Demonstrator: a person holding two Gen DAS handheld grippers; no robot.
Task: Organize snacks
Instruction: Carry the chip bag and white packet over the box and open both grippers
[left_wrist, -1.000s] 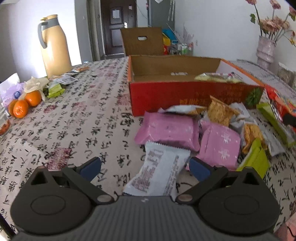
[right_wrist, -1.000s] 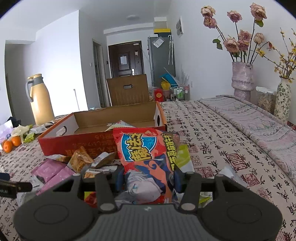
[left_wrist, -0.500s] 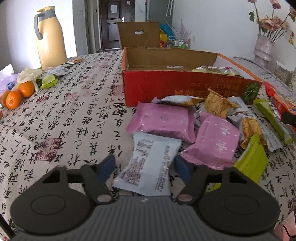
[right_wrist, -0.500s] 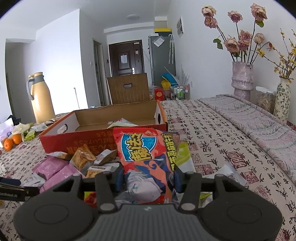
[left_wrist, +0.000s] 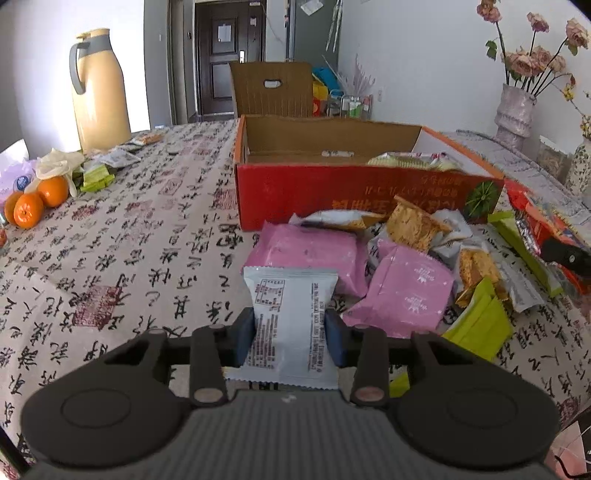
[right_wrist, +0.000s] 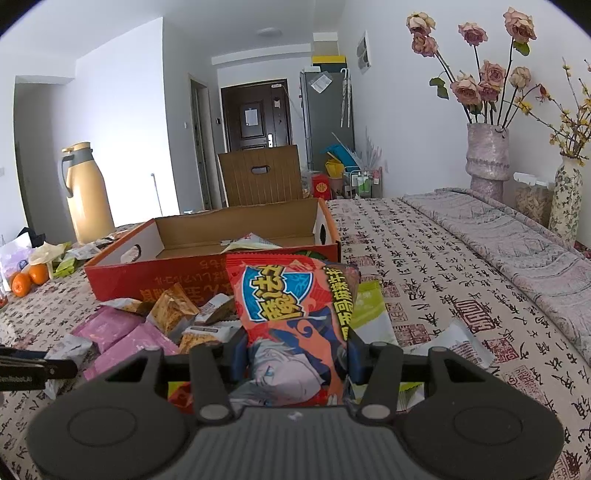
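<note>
A white snack packet (left_wrist: 290, 306) stands lifted between the blue pads of my left gripper (left_wrist: 290, 332); its jaws are closing and press on the packet's two sides. Behind it lies a heap of snacks with two pink packets (left_wrist: 310, 254) in front of an open red cardboard box (left_wrist: 332, 188). One yellowish bag lies inside the box. My right gripper (right_wrist: 295, 354) is shut on a red snack bag (right_wrist: 284, 295) with a cartoon print, held upright just before the box's (right_wrist: 155, 269) right end.
A yellow thermos jug (left_wrist: 99, 92), oranges (left_wrist: 37, 203) and small packets sit at the table's left. Flower vases (right_wrist: 487, 155) stand at the far right. Green packets (left_wrist: 476, 325) and several cracker packs (left_wrist: 417, 225) lie right of the pink ones. A folded grey cloth (right_wrist: 517, 236) covers the right side.
The left jaws have come in from wide apart onto the white packet, which now stands upright off the table. The right gripper and its red bag have stayed still.
</note>
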